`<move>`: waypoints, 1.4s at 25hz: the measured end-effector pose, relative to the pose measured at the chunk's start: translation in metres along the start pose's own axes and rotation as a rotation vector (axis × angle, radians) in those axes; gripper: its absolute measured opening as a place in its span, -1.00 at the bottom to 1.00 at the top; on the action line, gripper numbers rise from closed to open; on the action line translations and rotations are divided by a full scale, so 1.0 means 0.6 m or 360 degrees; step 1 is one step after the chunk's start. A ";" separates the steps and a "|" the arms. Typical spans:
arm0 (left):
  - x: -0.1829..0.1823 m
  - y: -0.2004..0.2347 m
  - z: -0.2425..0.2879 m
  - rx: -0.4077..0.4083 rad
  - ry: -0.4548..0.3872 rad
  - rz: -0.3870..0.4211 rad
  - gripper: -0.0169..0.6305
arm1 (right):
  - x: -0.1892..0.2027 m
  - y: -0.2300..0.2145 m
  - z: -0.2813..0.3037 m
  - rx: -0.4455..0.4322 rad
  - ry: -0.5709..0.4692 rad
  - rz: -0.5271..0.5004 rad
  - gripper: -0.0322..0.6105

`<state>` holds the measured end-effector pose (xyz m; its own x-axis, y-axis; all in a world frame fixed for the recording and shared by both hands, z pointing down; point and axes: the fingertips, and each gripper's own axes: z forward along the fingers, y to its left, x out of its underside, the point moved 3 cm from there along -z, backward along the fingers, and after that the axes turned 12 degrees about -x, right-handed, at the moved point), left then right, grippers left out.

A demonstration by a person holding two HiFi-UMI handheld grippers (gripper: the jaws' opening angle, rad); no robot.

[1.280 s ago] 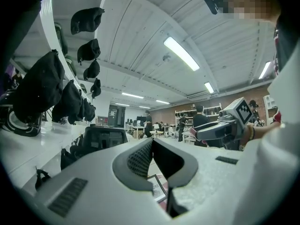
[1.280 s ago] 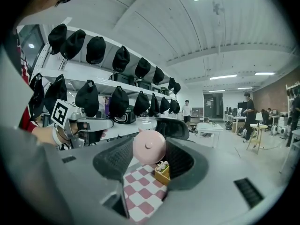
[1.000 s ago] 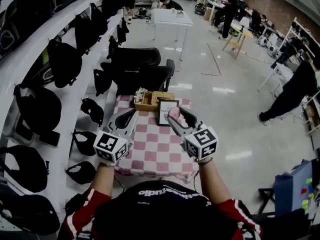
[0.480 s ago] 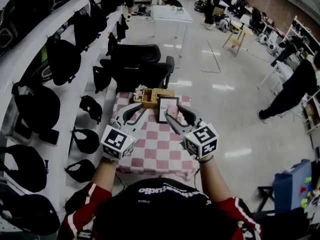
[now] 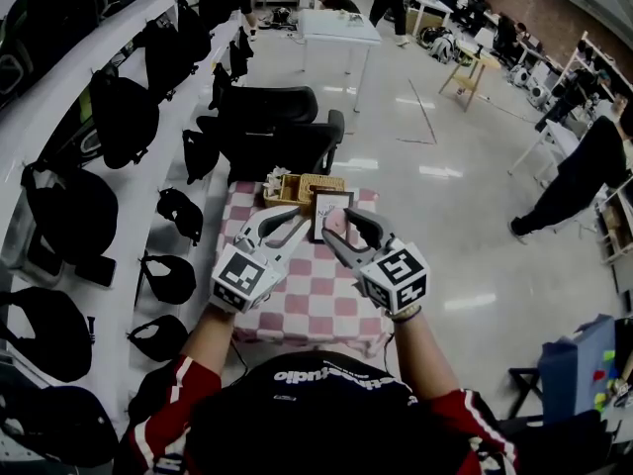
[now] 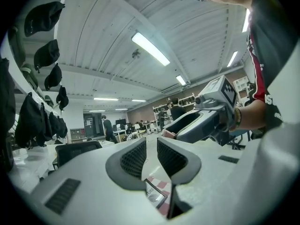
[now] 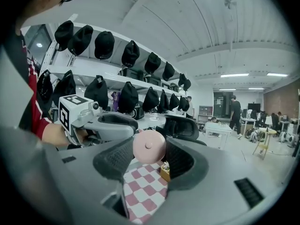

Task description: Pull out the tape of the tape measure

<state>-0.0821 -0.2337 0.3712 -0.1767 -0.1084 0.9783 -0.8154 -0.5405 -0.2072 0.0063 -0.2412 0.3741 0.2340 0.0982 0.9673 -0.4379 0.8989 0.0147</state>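
One round pink tape measure (image 7: 149,146), likely light, rigid and slick, sits pinched in the right gripper (image 5: 339,228); the narrowly parted, empty left gripper (image 6: 151,146) should take its tab.

Near half of the checked table (image 5: 307,310) lies open; basket (image 5: 303,192) and frame (image 5: 330,213) crowd the far edge.

The table (image 5: 307,310) stands right before the person. Along its far edge a basket (image 5: 302,192) sits toward the far left corner, with a picture frame (image 5: 332,212) just beside it on the right. Above the table's far half hang the left gripper (image 5: 300,222) and the right gripper (image 5: 344,226), side by side, with the tape measure (image 5: 335,227) between the right one's jaws. Behind the table stand chairs (image 5: 282,146), and well behind them a second table (image 5: 338,33). Shelves (image 5: 59,97) run along the left.
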 end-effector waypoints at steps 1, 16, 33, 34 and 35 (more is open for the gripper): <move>-0.001 -0.002 0.001 0.0009 -0.0003 -0.0001 -0.76 | 0.000 0.001 0.001 -0.0006 0.0004 -0.0004 -0.20; -0.002 -0.024 -0.003 0.0114 -0.0036 -0.0033 -0.76 | 0.000 0.022 0.010 -0.0086 0.0082 -0.0121 -0.20; -0.004 -0.040 -0.008 0.0154 -0.0040 -0.0013 -0.92 | 0.002 0.024 0.004 -0.0093 0.0078 -0.0114 -0.21; -0.003 -0.040 -0.008 0.0144 -0.0041 -0.0016 -0.92 | 0.002 0.023 0.005 -0.0087 0.0077 -0.0110 -0.21; -0.002 -0.040 -0.008 0.0136 -0.0042 -0.0019 -0.93 | 0.002 0.023 0.005 -0.0082 0.0078 -0.0107 -0.21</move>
<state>-0.0652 -0.2167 0.3747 -0.1518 -0.1227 0.9808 -0.7674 -0.6108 -0.1952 -0.0022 -0.2300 0.3765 0.3043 0.0567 0.9509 -0.3750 0.9248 0.0649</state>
